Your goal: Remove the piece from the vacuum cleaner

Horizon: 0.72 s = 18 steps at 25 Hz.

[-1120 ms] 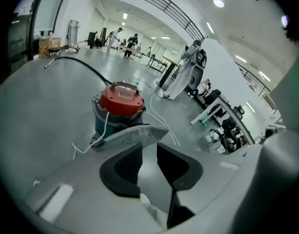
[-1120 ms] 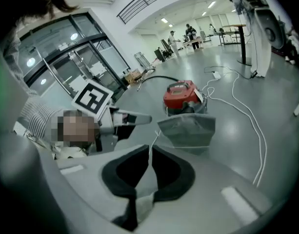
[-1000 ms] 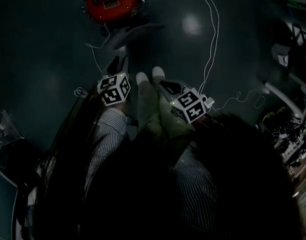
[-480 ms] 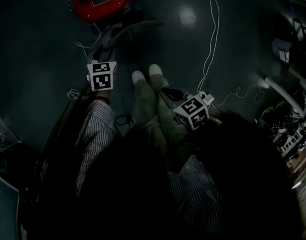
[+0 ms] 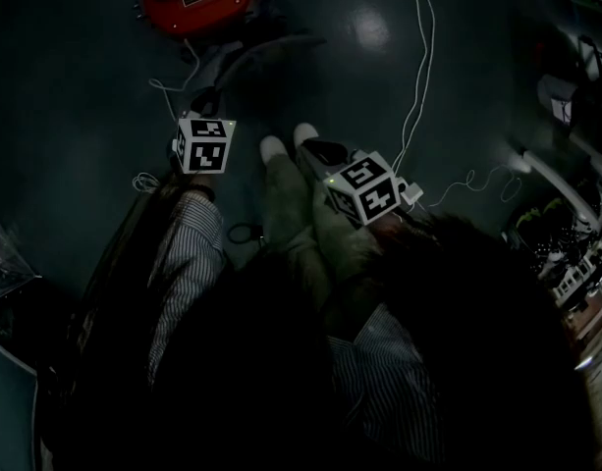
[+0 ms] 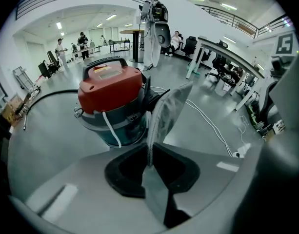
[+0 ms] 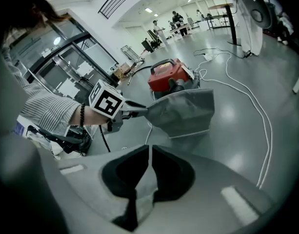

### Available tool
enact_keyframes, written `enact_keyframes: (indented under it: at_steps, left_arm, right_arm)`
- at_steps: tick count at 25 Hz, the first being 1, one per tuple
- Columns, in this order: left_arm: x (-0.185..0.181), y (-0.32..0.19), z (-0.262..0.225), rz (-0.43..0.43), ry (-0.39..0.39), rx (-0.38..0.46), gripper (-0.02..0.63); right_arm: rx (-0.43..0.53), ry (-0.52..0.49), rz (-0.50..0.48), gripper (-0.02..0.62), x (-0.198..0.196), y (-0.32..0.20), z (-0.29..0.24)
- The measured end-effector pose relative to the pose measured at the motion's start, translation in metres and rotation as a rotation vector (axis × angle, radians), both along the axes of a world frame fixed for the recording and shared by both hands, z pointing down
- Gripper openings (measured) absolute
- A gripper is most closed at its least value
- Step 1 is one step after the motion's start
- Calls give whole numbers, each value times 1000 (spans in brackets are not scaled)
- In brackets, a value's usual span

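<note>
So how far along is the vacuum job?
Done: nothing clearly yet. In hand: the left gripper is closing its jaws on the edge of the grey bag. Left: pulling it clear of the vacuum cleaner, which it seems to touch; the right gripper is shut, empty.

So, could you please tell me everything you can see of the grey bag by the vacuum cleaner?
The grey bag is a flat, soft, cloth-like pouch with a paler seam along its lower edge. It is held upright, with one corner between the jaws of the left claw, which are closing on it. Its far end reaches the red vacuum cleaner; whether it is attached there, I can't tell.
</note>
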<state>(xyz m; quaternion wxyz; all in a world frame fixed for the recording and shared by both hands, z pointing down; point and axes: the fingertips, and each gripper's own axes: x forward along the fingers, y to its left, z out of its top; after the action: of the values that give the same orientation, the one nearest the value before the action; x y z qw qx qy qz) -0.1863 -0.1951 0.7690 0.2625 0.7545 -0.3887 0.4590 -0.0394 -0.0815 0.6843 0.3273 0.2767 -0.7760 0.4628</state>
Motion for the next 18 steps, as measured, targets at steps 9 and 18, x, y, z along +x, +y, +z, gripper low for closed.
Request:
enact_keyframes:
  at_steps: [9,18]
  left_arm:
    - [5,5,-3,-16,35,-25,35]
    - [19,14,-20,61,61,-23,31]
  right_arm:
    - [-18,27,-62,14,-25,-28,14]
    - [-26,19,-78,14,-30,-24,3]
